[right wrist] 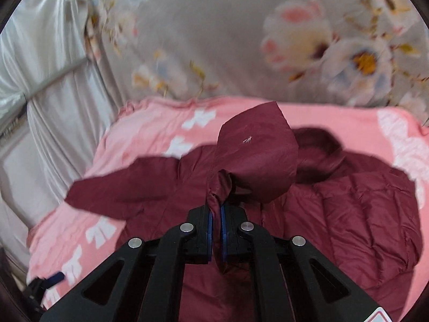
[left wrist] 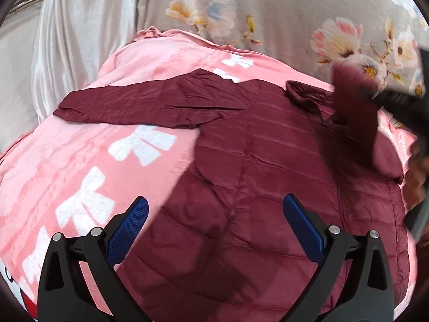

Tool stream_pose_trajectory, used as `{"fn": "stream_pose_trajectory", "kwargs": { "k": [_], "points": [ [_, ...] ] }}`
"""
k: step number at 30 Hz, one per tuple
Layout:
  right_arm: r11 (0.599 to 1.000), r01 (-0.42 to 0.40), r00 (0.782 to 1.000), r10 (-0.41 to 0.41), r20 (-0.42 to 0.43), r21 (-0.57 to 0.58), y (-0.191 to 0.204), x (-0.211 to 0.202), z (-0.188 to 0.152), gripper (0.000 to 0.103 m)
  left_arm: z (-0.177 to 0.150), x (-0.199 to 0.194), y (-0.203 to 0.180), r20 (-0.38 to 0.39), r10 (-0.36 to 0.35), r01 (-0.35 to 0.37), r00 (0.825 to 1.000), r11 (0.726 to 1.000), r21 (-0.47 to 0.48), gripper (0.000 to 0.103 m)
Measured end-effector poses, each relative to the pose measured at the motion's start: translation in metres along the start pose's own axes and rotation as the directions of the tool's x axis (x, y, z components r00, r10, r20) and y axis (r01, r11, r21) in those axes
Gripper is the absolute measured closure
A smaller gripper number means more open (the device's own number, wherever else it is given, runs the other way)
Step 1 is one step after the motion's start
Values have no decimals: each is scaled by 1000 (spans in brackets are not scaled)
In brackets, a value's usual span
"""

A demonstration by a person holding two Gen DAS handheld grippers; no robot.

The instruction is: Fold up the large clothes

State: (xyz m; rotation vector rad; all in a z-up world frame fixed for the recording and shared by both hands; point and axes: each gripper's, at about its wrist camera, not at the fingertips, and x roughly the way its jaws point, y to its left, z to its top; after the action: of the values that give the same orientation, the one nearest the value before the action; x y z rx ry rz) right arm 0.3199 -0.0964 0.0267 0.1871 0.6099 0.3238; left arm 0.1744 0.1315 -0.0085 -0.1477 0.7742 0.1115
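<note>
A maroon quilted jacket (left wrist: 268,161) lies spread on a pink blanket (left wrist: 80,161), one sleeve (left wrist: 134,104) stretched out to the left. My left gripper (left wrist: 215,200) hangs open over the jacket's lower body with nothing between its blue pads. In the right wrist view my right gripper (right wrist: 215,209) is shut on the jacket's other sleeve (right wrist: 257,155), which is lifted above the jacket's body (right wrist: 348,214). The left wrist view shows that sleeve (left wrist: 351,112) as a blur at the right, with the right gripper (left wrist: 375,95) on it.
The pink blanket (right wrist: 161,123) with white bows covers a bed. Behind it hangs a grey floral sheet (left wrist: 268,5), and silvery cloth (left wrist: 80,26) drapes at the left. A hand (left wrist: 418,177) shows at the right edge. The left gripper (right wrist: 45,284) shows bottom left in the right wrist view.
</note>
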Motion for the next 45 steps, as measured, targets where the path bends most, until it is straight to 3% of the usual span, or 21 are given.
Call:
{"fn": "stream_pose_trajectory", "kwargs": {
  "k": [7, 11, 15, 16, 18, 21, 23, 26, 29, 32, 33, 34, 35, 37, 38, 41, 43, 45],
  "points": [
    [1000, 7, 984, -9, -180, -12, 20, 73, -52, 98, 3, 3, 15, 5, 2, -2, 1000, 1000, -14, 5],
    [1000, 16, 971, -22, -238, -27, 19, 94, -67, 95, 7, 9, 16, -13, -42, 42, 999, 999, -18, 5],
    [999, -23, 964, 11, -265, -41, 17, 88, -67, 81, 16, 21, 11, -54, -133, 132, 990, 991, -31, 5],
    [998, -36, 962, 24, -271, -42, 18, 84, -68, 67, 21, 26, 8, -64, -175, 172, 982, 984, -42, 5],
    [997, -74, 964, 65, -259, -28, 17, 68, -69, 52, 28, 33, 1, -80, -234, 229, 969, 971, -62, 5],
    [997, -82, 976, 80, -203, -2, 6, 33, -71, 52, 44, 50, -19, -96, -317, 311, 944, 948, -72, 5],
    [997, -72, 984, 78, -162, 43, -13, 6, -73, 52, 56, 73, -38, -130, -383, 375, 915, 924, -80, 5],
    [984, -13, 995, 30, -95, 176, -64, -38, -79, 52, 64, 113, -56, -213, -392, 378, 895, 920, -108, 5],
    [931, 58, 998, -49, -34, 362, -132, -75, -92, 51, 64, 147, -58, -263, -411, 370, 873, 909, -191, 6],
    [845, 88, 995, -95, -14, 527, -196, -94, -106, 50, 66, 160, -53, -265, -432, 368, 862, 893, -259, 14],
    [815, 78, 996, -92, -4, 574, -214, -96, -110, 50, 67, 160, -51, -257, -437, 371, 862, 889, -268, 27],
    [796, 60, 997, -82, 9, 602, -224, -96, -111, 50, 70, 160, -53, -252, -447, 382, 858, 885, -268, 50],
    [773, 33, 998, -65, 28, 633, -237, -94, -113, 50, 72, 160, -54, -256, -450, 385, 856, 883, -268, 60],
    [742, 13, 998, -55, 42, 670, -254, -86, -114, 54, 79, 159, -57, -250, -447, 381, 859, 884, -270, 93],
    [732, 9, 998, -53, 44, 681, -261, -79, -114, 59, 83, 159, -57, -244, -444, 380, 862, 885, -268, 95],
    [704, 7, 996, -72, 61, 710, -272, -67, -108, 96, 96, 150, -55, -198, -411, 360, 890, 899, -250, 100],
    [700, -55, 986, -75, 151, 712, -275, -80, -101, 101, 101, 143, -51, -166, -398, 356, 902, 905, -234, 101],
    [759, -77, 965, -106, 240, 647, -260, -102, -91, 102, 101, 142, -51, -164, -379, 343, 911, 915, -211, 101]
  ]
}}
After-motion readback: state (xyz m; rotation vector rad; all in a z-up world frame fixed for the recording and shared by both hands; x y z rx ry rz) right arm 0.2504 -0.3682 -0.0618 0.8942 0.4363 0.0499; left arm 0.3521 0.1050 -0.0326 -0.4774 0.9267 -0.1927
